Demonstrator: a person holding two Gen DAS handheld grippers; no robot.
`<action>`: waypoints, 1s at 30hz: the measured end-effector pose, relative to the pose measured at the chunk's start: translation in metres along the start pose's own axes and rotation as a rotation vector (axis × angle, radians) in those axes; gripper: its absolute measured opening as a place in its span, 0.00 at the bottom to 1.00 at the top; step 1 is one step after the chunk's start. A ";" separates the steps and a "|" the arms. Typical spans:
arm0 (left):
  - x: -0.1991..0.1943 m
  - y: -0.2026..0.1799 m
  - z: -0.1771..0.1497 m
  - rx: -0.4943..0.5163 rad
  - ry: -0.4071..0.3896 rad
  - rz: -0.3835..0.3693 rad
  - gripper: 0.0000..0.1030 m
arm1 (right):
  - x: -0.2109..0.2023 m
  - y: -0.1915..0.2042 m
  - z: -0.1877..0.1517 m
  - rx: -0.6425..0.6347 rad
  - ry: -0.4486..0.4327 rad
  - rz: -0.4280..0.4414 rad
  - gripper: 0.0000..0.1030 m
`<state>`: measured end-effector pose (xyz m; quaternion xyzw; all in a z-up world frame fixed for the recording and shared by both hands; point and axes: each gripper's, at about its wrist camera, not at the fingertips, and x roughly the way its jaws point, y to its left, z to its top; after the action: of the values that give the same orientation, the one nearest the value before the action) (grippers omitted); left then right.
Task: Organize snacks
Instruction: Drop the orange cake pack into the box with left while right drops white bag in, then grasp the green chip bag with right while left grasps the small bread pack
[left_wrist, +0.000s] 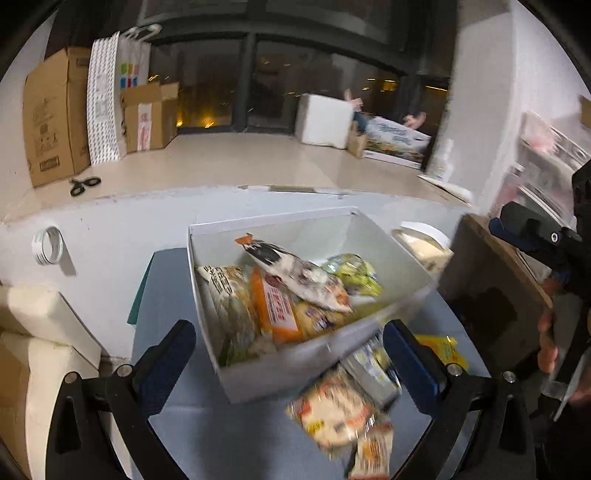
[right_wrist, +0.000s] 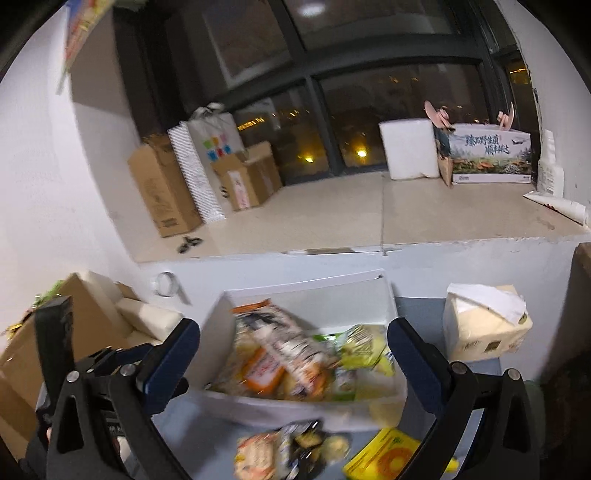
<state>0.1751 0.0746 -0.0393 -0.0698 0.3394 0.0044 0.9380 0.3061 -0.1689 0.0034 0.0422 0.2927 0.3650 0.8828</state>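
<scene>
**Both grippers empty over a half-filled snack box**

Dark window panes and a pale tiled ledge with cardboard boxes and scissors sit behind the grey desk, which stands against a low white wall.

On the desk, a white box lies toward the back edge and already holds several snack packets, among them an orange one and a black-and-white one lying on top. More packets remain loose on the desk at the box's near side: a pale orange-printed bag and a yellow packet. A tissue pack stands near the right edge.

The left gripper is released, its jaws wide apart and nothing between them; the right gripper is likewise spread and empty, aimed at the box.

Risks, as I judge them: the loose bags overlap, so a grab could catch two at once or pinch only a slippery corner. The box's near wall is close, and a low approach might shove it backward or tip it. Both views are blurred, so aim may be off.
</scene>
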 end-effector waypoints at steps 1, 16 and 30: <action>-0.009 -0.003 -0.005 0.013 -0.007 0.010 1.00 | -0.009 0.002 -0.005 -0.004 -0.011 0.013 1.00; -0.059 -0.030 -0.093 0.000 0.015 -0.039 1.00 | -0.072 -0.008 -0.174 0.129 0.114 0.014 1.00; -0.046 -0.043 -0.104 0.003 0.055 -0.068 1.00 | -0.018 -0.047 -0.181 0.078 0.291 -0.146 1.00</action>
<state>0.0766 0.0198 -0.0834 -0.0801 0.3624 -0.0300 0.9281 0.2261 -0.2407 -0.1511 0.0017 0.4337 0.2905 0.8529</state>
